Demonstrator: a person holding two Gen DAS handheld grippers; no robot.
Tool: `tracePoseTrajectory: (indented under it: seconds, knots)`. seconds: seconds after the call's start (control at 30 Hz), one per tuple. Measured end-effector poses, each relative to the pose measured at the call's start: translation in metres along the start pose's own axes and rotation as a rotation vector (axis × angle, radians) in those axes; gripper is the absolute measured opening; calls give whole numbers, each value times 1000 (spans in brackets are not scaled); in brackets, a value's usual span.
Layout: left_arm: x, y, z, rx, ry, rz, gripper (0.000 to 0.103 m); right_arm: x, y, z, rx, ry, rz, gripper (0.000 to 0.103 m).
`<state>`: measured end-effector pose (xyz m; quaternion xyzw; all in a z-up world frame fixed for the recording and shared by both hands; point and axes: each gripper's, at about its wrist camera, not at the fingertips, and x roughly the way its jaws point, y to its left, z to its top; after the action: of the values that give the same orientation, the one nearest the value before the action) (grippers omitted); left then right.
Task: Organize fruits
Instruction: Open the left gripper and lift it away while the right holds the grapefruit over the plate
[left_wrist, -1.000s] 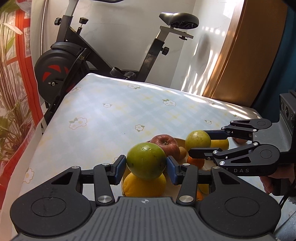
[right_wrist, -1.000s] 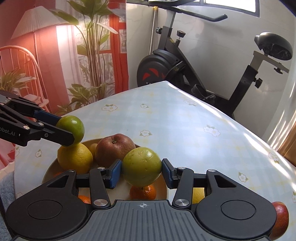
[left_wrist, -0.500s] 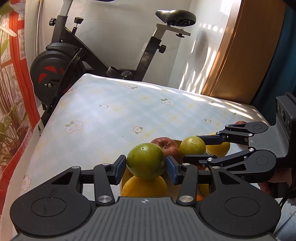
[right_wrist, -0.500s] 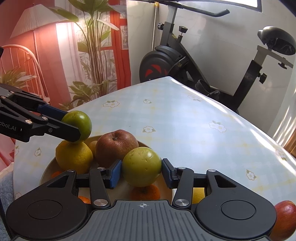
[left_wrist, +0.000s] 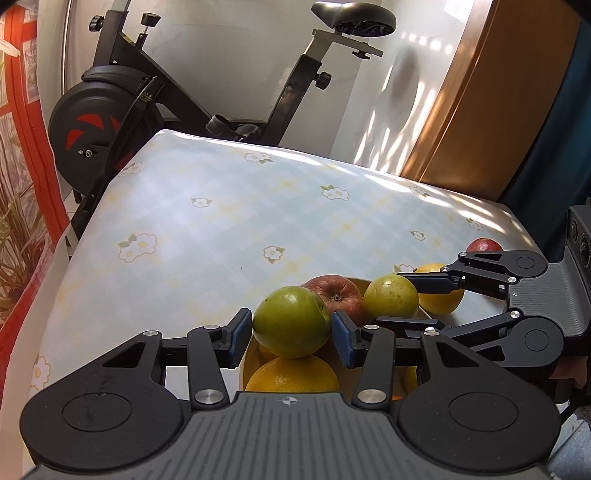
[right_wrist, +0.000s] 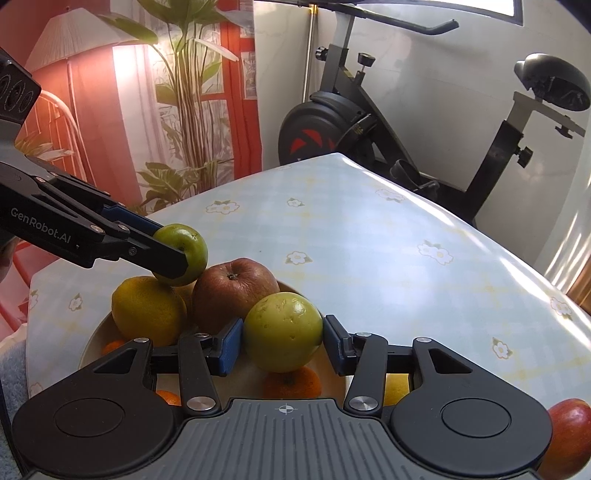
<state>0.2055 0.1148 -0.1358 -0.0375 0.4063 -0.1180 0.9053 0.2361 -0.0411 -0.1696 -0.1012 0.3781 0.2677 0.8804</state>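
Note:
My left gripper (left_wrist: 291, 326) is shut on a green apple (left_wrist: 291, 322), held just above an orange (left_wrist: 291, 374) in the cream bowl (right_wrist: 92, 341); it also shows in the right wrist view (right_wrist: 184, 254). My right gripper (right_wrist: 282, 341) is shut on a yellow-green apple (right_wrist: 282, 330), low over the bowl, above a small tangerine (right_wrist: 291, 382); it also shows in the left wrist view (left_wrist: 391, 295). A red-brown apple (right_wrist: 234, 290) and an orange (right_wrist: 147, 310) lie in the bowl between the two grippers.
A red apple (right_wrist: 569, 439) and a yellow fruit (left_wrist: 441, 291) lie on the flowered tablecloth (left_wrist: 258, 221) right of the bowl. An exercise bike (left_wrist: 147, 99) stands behind the table. A plant (right_wrist: 184, 110) and lamp stand at the left.
Both grippers have come down closer to the bowl with their apples still held. The right gripper has moved in nearer the left one.

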Motion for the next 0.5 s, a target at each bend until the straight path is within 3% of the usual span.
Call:
tracePoseTrajectory:
  seconds: [0.2,0.5]
  knots:
    - [2,0,-6,14,19,30,51,1,2,-1,-1,7,-1,45]
    - [6,-1,-5,38,17,-3,50,2,3,-1,-6,9,-3,47]
